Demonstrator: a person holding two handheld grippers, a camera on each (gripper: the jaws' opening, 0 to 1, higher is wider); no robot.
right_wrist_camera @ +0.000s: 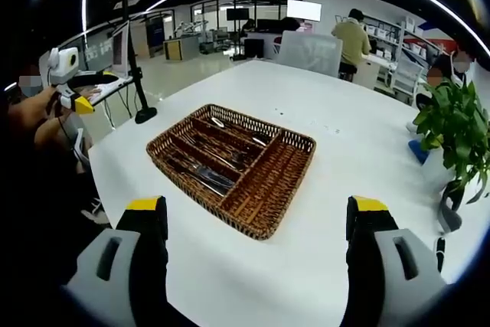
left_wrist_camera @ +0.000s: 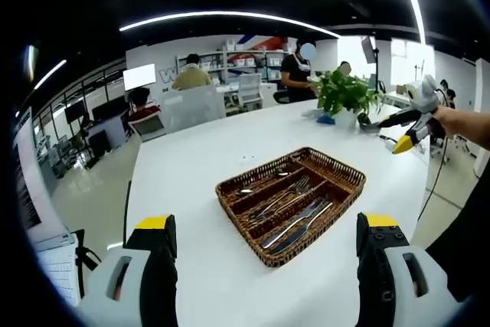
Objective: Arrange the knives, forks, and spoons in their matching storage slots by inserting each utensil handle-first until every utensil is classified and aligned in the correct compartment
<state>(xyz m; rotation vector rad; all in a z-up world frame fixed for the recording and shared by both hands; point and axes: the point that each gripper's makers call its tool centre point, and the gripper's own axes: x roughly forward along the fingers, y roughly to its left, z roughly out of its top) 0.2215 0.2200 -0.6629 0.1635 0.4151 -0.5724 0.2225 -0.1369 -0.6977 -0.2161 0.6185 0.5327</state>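
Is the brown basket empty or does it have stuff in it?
Not empty. The brown woven wicker tray holds silver metal utensils in its long slots; one wide compartment looks empty.

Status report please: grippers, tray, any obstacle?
Both hand-held grippers open, holding nothing. Cutlery lies in tray. Nothing blocks the tray.

The left gripper [left_wrist_camera: 269,246] is hovering above the near edge of the table, its two yellow-tipped jaws standing wide apart and holding nothing. The right gripper [right_wrist_camera: 259,223] is also hovering over the table edge with its jaws spread wide and nothing between them. In the left gripper view, a hand [left_wrist_camera: 459,122] is gripping the right gripper off the far right corner.
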